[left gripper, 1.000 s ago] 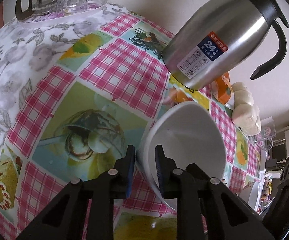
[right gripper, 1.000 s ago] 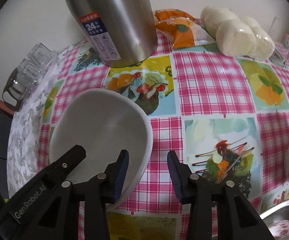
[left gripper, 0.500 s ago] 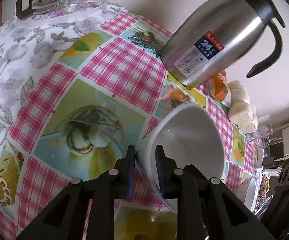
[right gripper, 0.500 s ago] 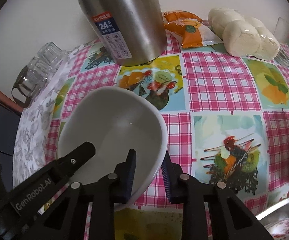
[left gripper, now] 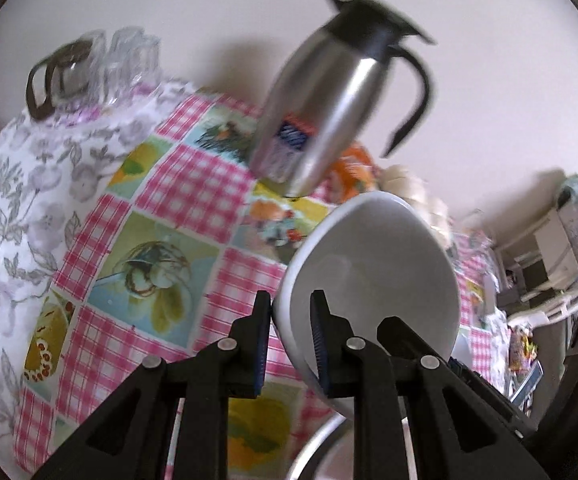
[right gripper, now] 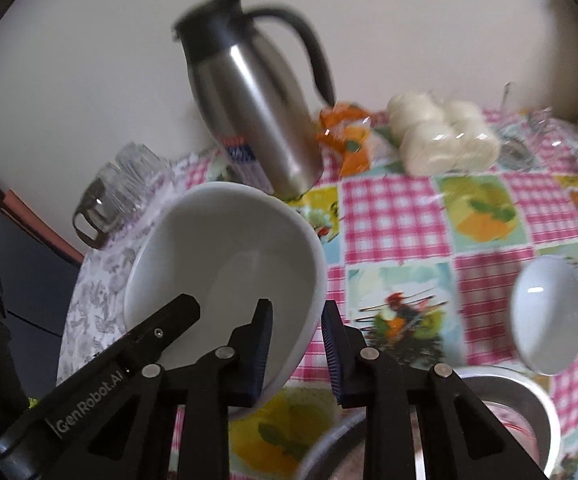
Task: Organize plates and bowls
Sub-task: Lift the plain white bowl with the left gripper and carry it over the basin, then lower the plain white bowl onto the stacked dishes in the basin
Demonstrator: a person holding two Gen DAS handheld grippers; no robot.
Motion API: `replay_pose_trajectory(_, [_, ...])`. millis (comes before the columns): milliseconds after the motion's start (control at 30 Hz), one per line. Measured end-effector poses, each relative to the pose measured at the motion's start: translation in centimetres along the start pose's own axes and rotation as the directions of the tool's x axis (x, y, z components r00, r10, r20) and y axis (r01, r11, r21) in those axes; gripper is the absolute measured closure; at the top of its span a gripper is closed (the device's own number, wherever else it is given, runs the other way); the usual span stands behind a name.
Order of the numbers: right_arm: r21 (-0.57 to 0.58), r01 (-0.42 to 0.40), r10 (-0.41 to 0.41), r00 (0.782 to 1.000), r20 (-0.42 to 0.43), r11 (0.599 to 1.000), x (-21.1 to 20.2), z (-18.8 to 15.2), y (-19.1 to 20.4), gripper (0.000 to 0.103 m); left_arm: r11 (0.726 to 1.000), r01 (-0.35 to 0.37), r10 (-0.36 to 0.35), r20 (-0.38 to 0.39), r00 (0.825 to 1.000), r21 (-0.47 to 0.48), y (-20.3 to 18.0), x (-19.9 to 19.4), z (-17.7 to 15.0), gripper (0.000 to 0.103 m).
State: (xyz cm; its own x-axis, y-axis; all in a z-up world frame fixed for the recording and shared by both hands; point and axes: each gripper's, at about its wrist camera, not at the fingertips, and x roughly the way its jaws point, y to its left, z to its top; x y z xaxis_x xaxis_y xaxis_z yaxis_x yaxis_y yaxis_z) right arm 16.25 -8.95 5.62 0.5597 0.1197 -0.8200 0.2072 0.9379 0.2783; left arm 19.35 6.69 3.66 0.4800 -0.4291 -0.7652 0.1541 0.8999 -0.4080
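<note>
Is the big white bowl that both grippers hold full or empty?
Empty. The white bowl shows a bare, clean inside in both wrist views, with nothing in it.

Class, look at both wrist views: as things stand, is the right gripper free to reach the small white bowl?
Probably not yet. The right gripper is shut on the big bowl's rim, shared with the left gripper. The small bowl sits uncovered on the tablecloth.

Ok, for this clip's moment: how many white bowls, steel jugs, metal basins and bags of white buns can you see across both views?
White ceramic bowls: 2, a large one gripped at its rim by both hand-held grippers, a small one on the checked tablecloth.
Stainless steel thermos jug: 1
Metal basin, partly seen at the bottom edge: 1
Bag of white buns: 1
Total: 5
</note>
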Motion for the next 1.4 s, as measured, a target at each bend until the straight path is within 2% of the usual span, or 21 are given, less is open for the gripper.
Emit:
replay_pose_trajectory(267, [0.031,-0.010,0.008,0.996,0.084,0.999,-6.8,-1.2,-3.9,0.076,0.995,0.033,-0.034,0.009,0.999,0.090,-5.2,-2.3,-3.1,0.085])
replay_pose_trajectory(533, [0.089,-0.044,0.031,0.990,0.139,0.995,-10.6,-3.2,-8.6,0.075,0.979,0.017,-0.017,-0.001,1.000,0.203,-9.7,-2.9,-6.3,0.085])
replay_pose_trajectory(1000, [0.164,-0.104,0.080,0.986,0.147,0.981,-12.8,-6.4,-14.6,0.073,0.947,0.001,0.011,-0.034,0.999,0.320,-14.7,-2.5,-10.4,0.084])
replay_pose_trajectory(1200, [0.157,-0.099,0.079,0.989,0.128,0.983,-13.1,-7.5,-15.9,0.073,0.944,0.009,0.017,-0.075,0.997,0.330,-14.9,-1.7,-12.0,0.083])
replay_pose_trajectory(1400, [0.133,-0.100,0.092,0.994,0.065,0.986,-12.1,-8.7,-15.8,0.073,0.943,-0.031,0.066,-0.094,0.993,0.330,-14.1,-1.4,-13.4,0.082])
